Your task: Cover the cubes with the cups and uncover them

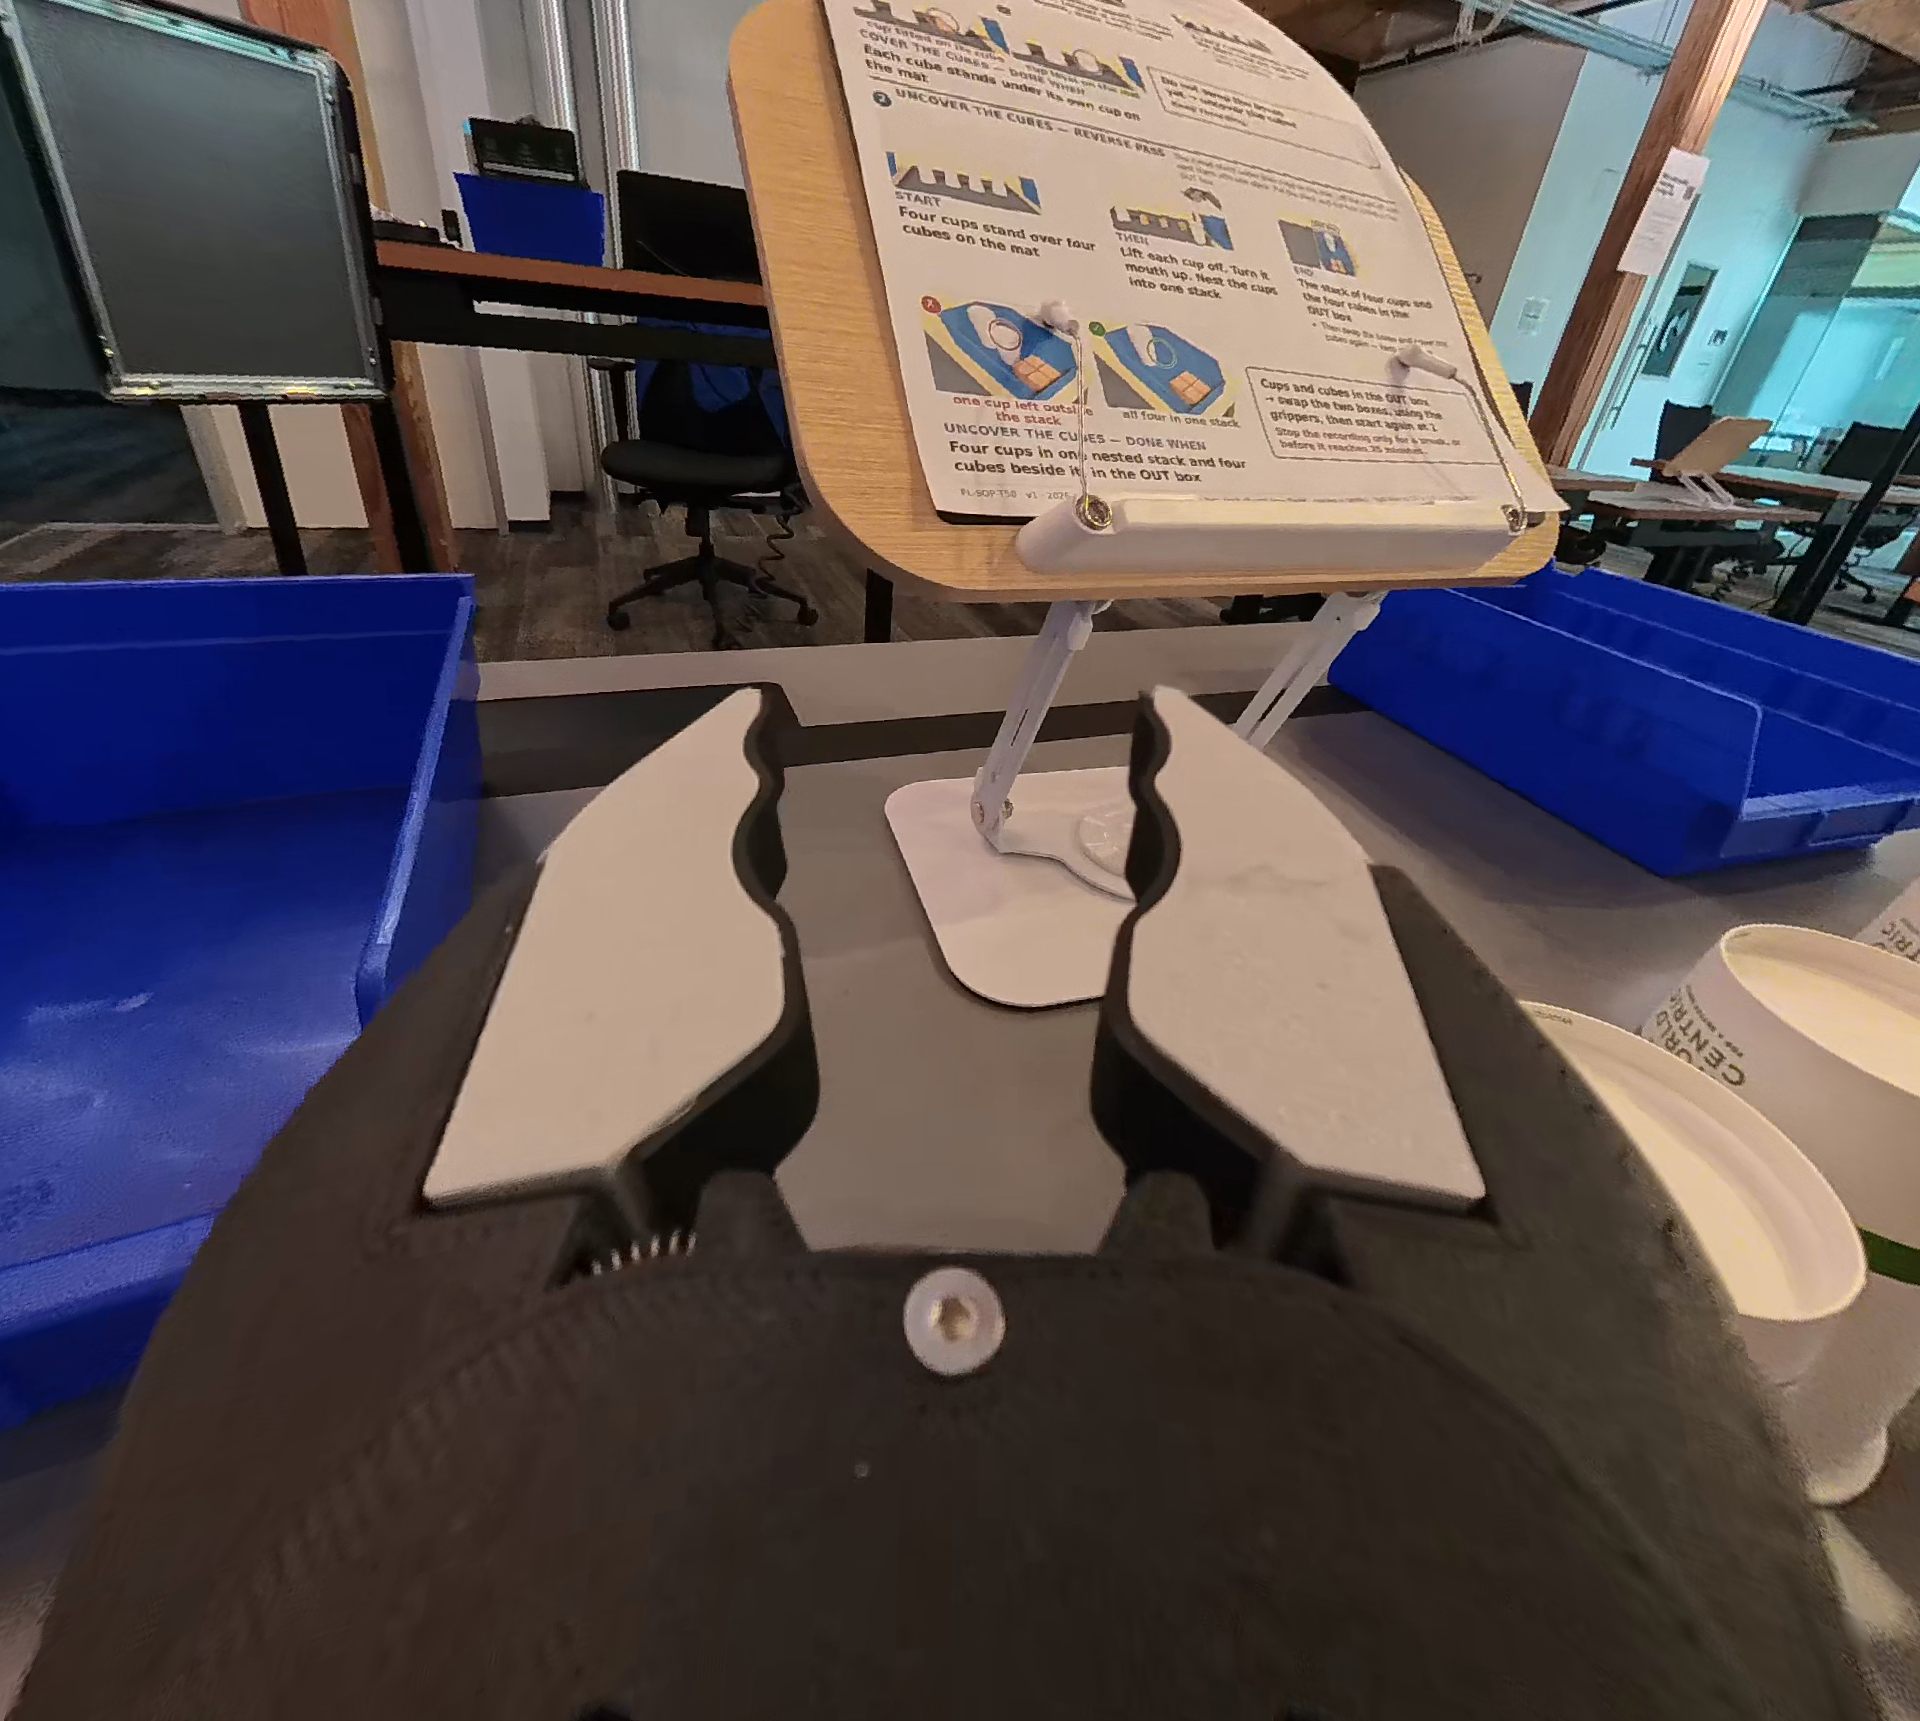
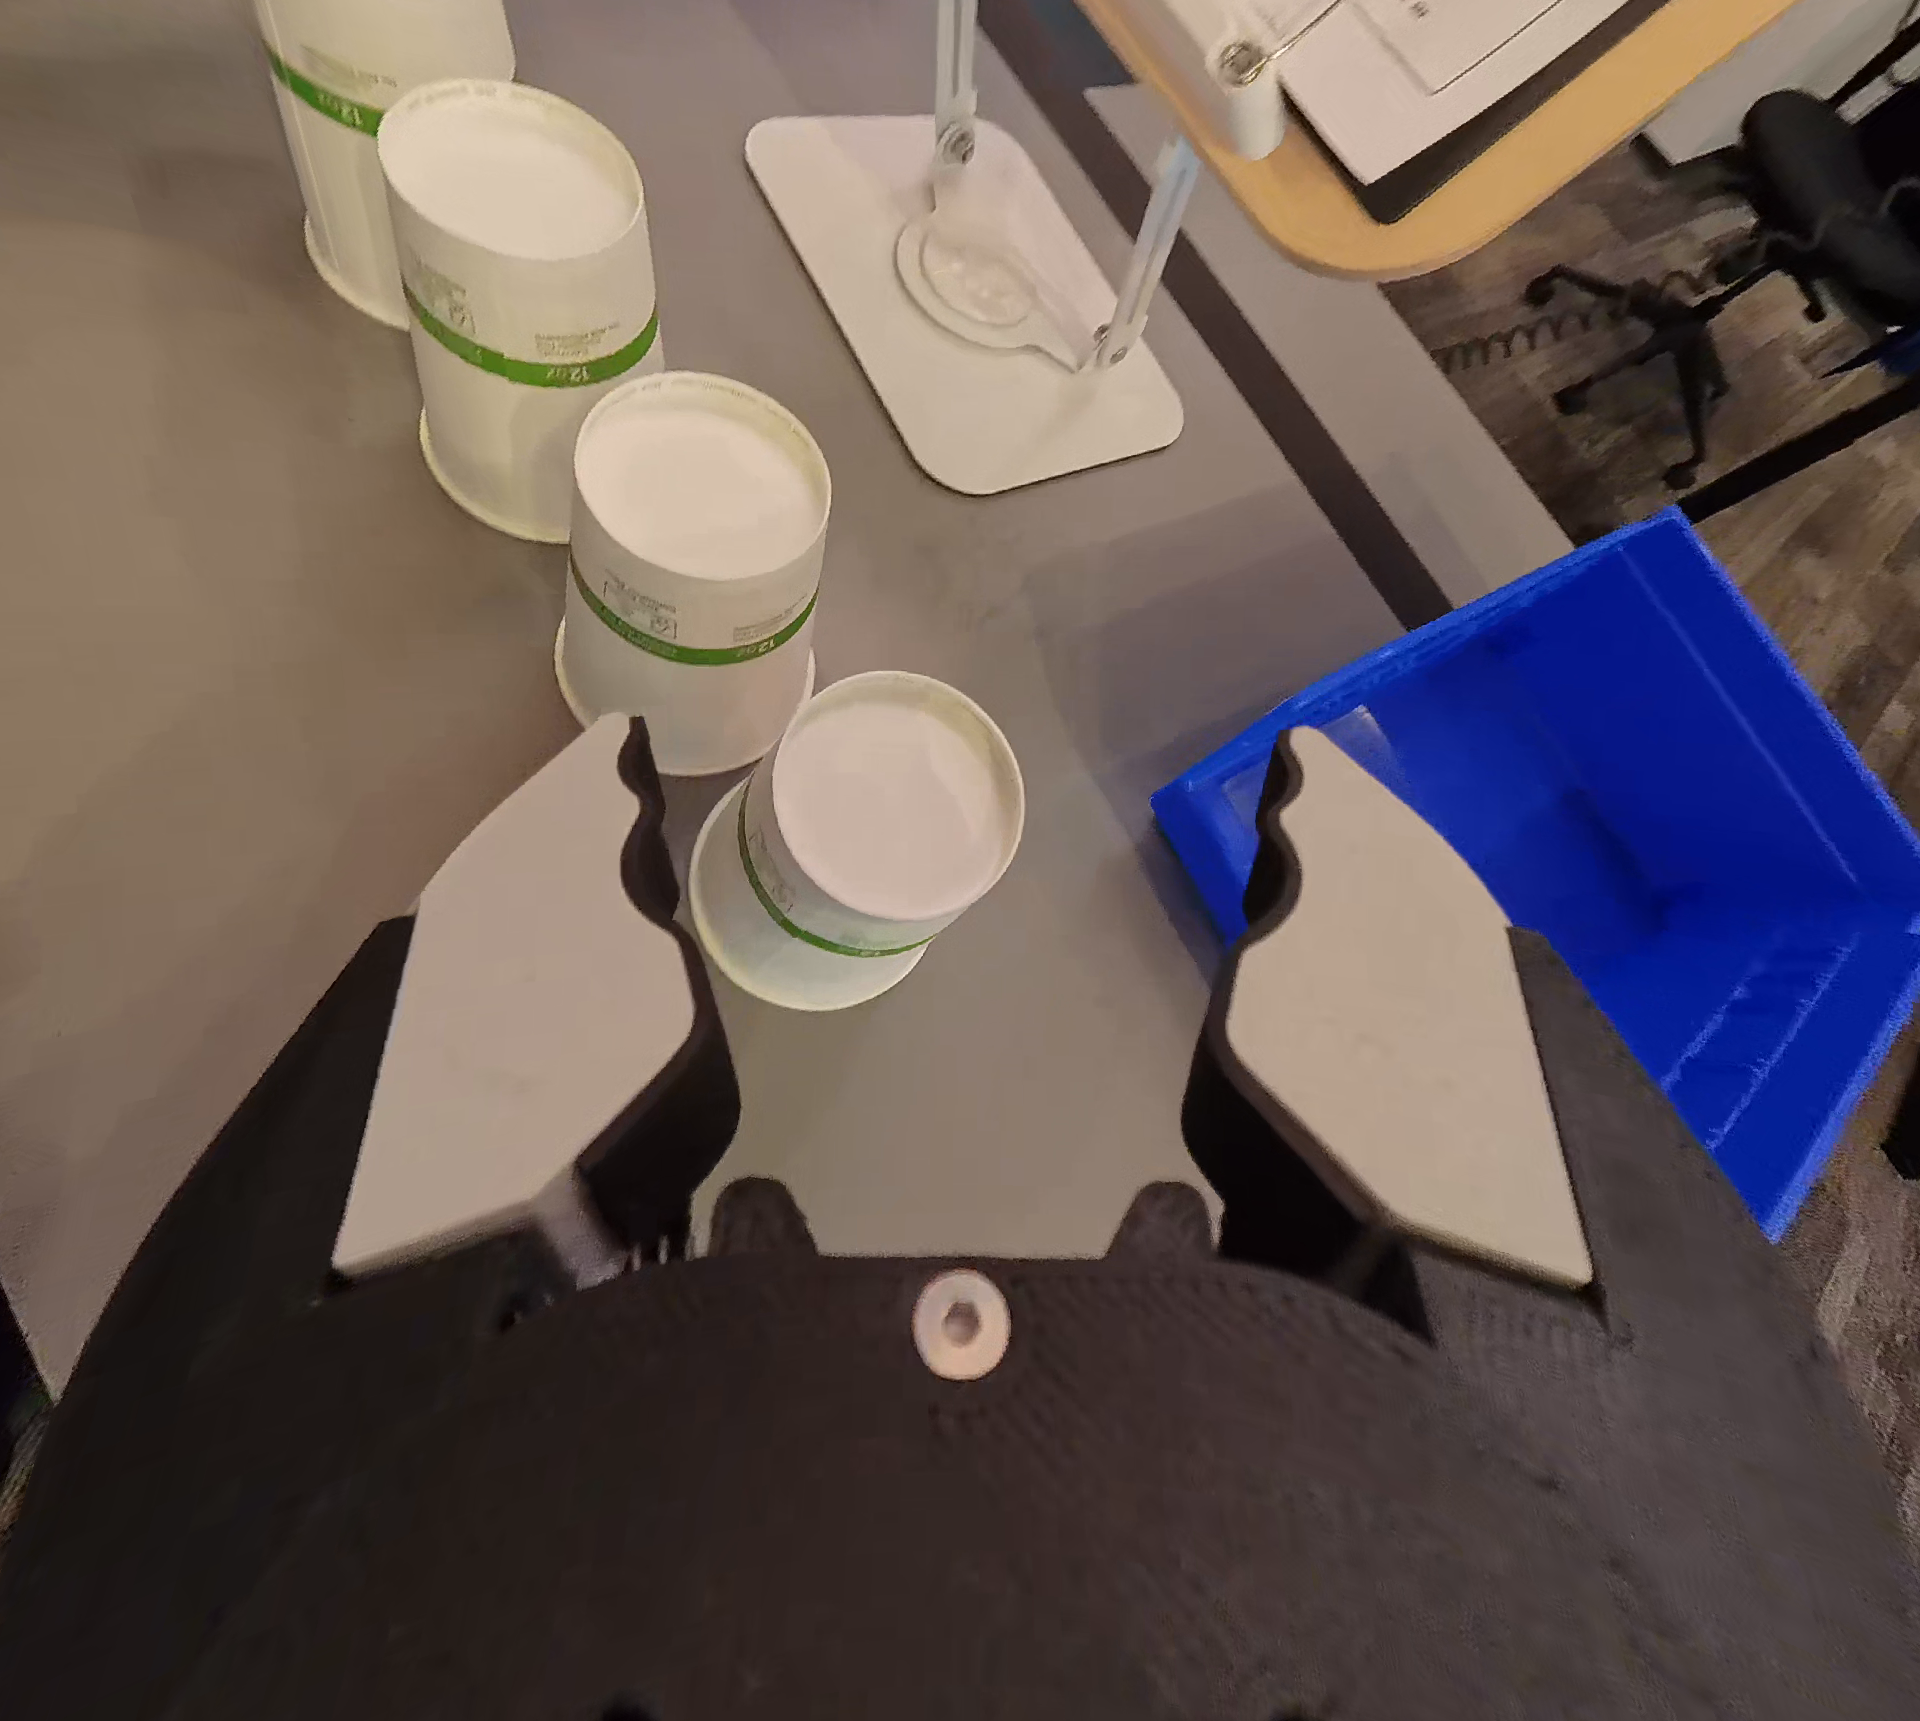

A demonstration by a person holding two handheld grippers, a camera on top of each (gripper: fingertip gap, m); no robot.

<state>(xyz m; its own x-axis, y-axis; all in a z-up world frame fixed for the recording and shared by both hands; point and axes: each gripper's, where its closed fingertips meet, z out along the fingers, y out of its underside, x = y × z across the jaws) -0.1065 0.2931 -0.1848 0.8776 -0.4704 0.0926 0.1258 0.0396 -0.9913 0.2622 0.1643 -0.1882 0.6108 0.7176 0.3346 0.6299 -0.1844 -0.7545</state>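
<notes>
Grey tabletop (image 2: 260, 632): four inverted cups, cubes presumably beneath; right gripper (image 2: 961, 840) agape, nearest cup (image 2: 883, 824) at 11 o'clock, lift straight; left gripper (image 1: 961, 814) released.

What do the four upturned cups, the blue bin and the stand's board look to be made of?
Cups: probably matte white paper, judging by the rolled rims, printed green bands and recessed bases. Blue bin: likely moulded plastic, glossy with ribbed walls. Stand's board: pale wood-grain finish; solid wood or laminate, can't tell.
</notes>
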